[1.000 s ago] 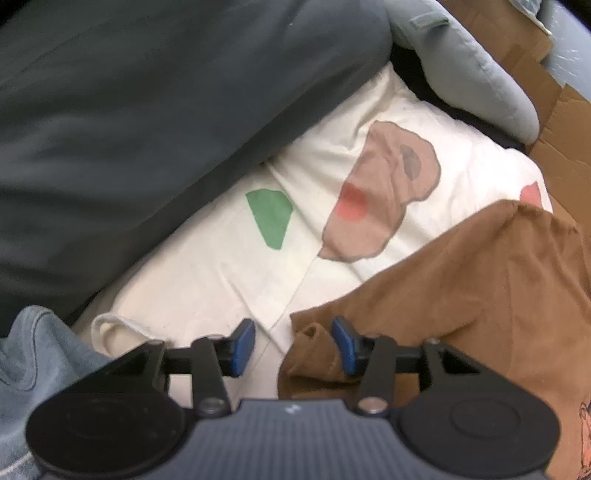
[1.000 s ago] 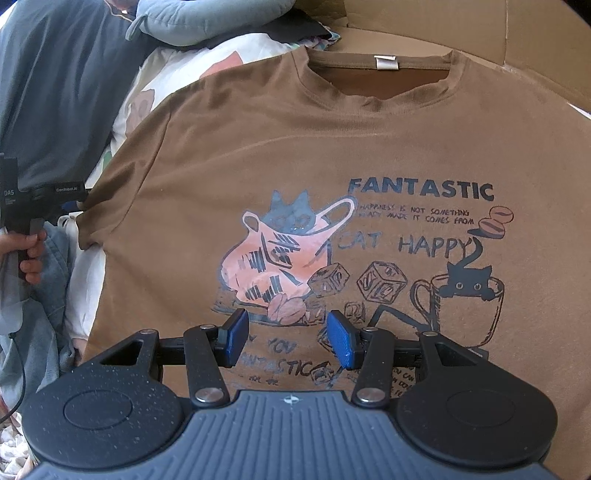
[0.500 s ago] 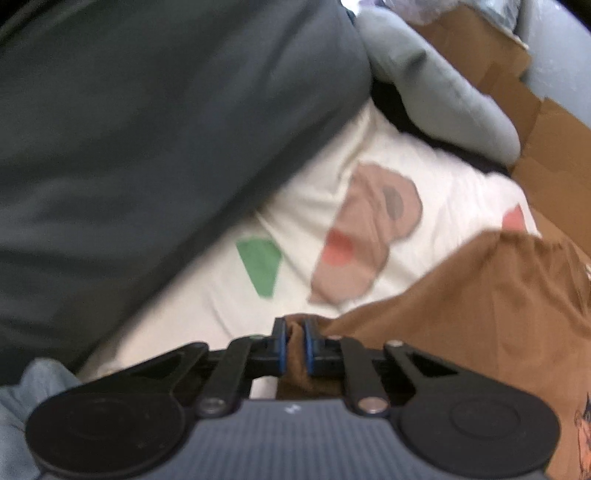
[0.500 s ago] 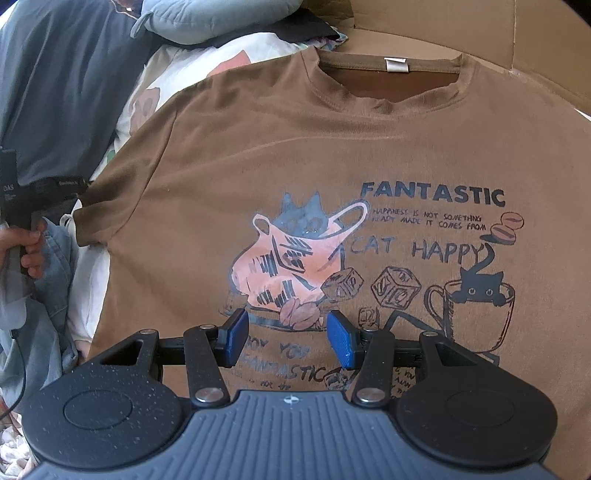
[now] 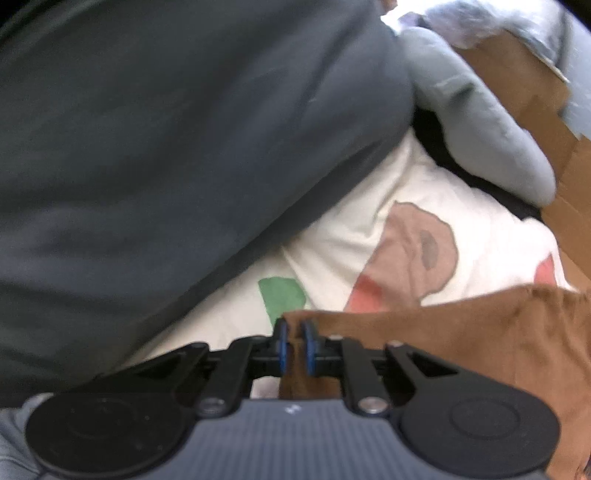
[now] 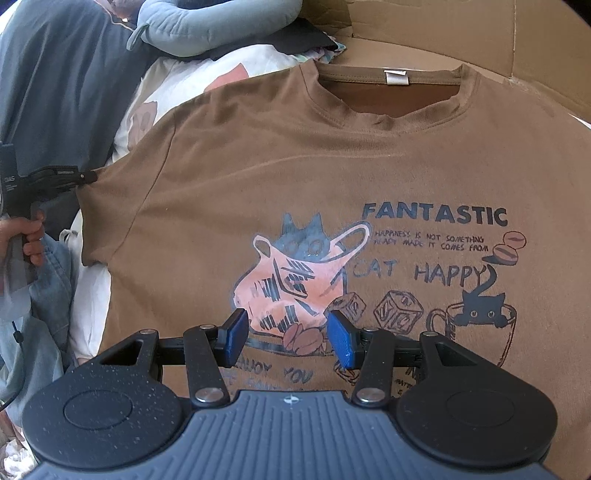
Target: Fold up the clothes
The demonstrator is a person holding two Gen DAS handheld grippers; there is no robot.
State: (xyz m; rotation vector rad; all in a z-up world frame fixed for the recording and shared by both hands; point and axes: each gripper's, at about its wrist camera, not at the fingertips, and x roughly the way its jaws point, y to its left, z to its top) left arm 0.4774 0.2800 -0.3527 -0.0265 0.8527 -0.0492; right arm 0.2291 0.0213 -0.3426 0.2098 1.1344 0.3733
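Noted brown T-shirt [image 6: 295, 166] laid face up, print uppermost and collar away from the right camera, body mostly flat. Found left tool [image 5: 294, 345] clamped on the tip of the shirt's left sleeve [image 5: 443, 332], brown cloth pinched between the blue pads (jaws just been closing onto it, with a slight easing at the end). Judged the reason: sleeve drawn outward and a little off the surface, taut from the shoulder seam, likely to straighten it or to start carrying it over the body for the first fold. Saw a hand [image 6: 26, 236] gripping that tool's handle at the left edge of the right view. Found right tool [image 6: 284, 338] with pads apart and nothing between them, hovering over the printed chest; read as waiting, perhaps to pin the body or take the hem (only a guess). Could not tell whether its pads touch the cloth. Surface, no tabletop visible: cardboard [image 6: 424, 33] under and behind the collar side, white printed bedding [image 5: 369, 236] under the sleeve side. Around it: large dark grey fabric [image 5: 166, 147], pale blue-grey cushion [image 5: 480, 122], denim garment [image 6: 51, 280] near the hand. Left view blurred; finer detail not recorded.
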